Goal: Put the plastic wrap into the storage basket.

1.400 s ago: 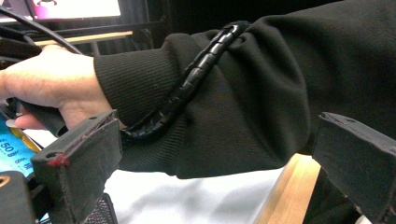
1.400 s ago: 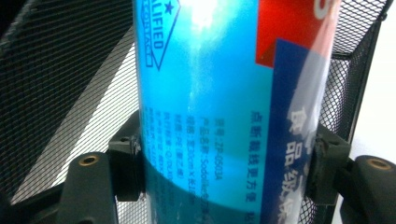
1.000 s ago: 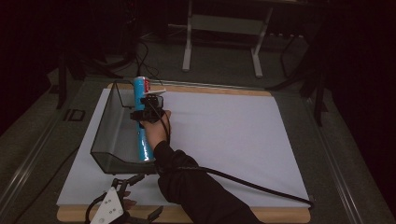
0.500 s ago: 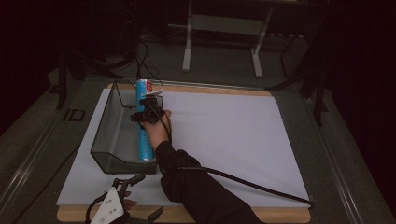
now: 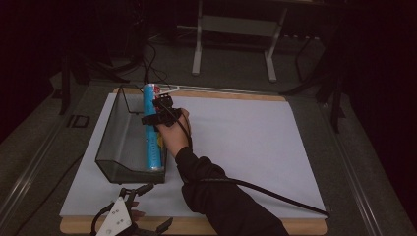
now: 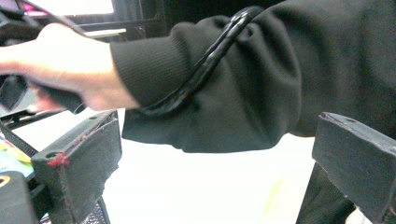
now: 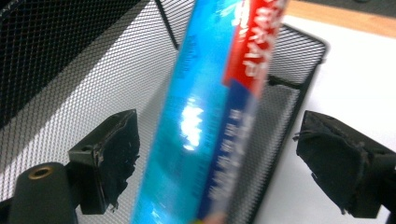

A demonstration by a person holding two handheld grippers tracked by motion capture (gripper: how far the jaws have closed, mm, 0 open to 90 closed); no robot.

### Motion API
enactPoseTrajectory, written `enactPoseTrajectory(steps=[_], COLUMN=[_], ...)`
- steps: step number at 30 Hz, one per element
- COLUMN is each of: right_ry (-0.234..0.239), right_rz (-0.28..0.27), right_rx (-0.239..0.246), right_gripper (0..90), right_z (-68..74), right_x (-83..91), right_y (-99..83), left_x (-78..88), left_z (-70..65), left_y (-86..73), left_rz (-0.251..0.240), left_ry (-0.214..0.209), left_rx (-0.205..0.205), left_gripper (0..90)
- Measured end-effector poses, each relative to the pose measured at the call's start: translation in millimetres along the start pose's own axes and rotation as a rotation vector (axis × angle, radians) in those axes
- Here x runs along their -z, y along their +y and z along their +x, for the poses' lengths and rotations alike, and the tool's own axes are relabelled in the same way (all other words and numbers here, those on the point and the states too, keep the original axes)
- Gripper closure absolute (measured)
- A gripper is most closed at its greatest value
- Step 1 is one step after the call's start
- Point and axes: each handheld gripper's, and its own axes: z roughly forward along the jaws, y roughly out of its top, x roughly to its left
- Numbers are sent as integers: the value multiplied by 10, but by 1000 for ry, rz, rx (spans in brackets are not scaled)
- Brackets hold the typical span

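Note:
A long blue roll (image 5: pixel 153 142) with a red label lies lengthwise along the right side of a black mesh basket (image 5: pixel 114 129), its far end sticking past the far rim. My right gripper (image 5: pixel 160 111) hovers over the roll's far half. In the right gripper view the roll (image 7: pixel 205 116) runs between the jaws of the right gripper (image 7: pixel 224 156), which have just been opening; the pads (image 7: pixel 114 154) stand clear of it. My left gripper (image 5: pixel 153 206) rests near the table's front edge, and in its own view it (image 6: pixel 219 168) is open with nothing between the jaws.
A white sheet (image 5: pixel 246 142) covers the wooden table (image 5: pixel 295 227). The right arm's dark sleeve (image 6: pixel 224 79) and black cable (image 5: pixel 265 194) cross the sheet's front half. Metal stand legs (image 5: pixel 231 29) rise beyond the far edge.
The right gripper's jaws have parted and let go of the blue roll, and the hand has lifted a little. The left gripper has stayed where it was.

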Motion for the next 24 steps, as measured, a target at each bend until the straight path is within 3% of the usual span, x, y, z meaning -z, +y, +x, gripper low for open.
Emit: enactPoseTrajectory(steps=[3, 13, 20, 24], right_ry=[5, 31, 30, 23], right_rz=[-12, -22, -71, -67], right_rx=[-3, 67, 64, 67], right_gripper=[134, 140, 151, 151], right_z=[-62, -371, -549, -674], right_x=[82, 435, 631, 683], right_y=[-3, -156, -338, -464], left_x=[-5, -14, -30, -34], left_z=[0, -6, -14, -16], left_y=[0, -5, -4, -3], left_rz=[2, 9, 14, 16], left_ry=[0, 4, 6, 7], left_rx=[-1, -3, -9, -11], left_gripper=[25, 25, 25, 25])
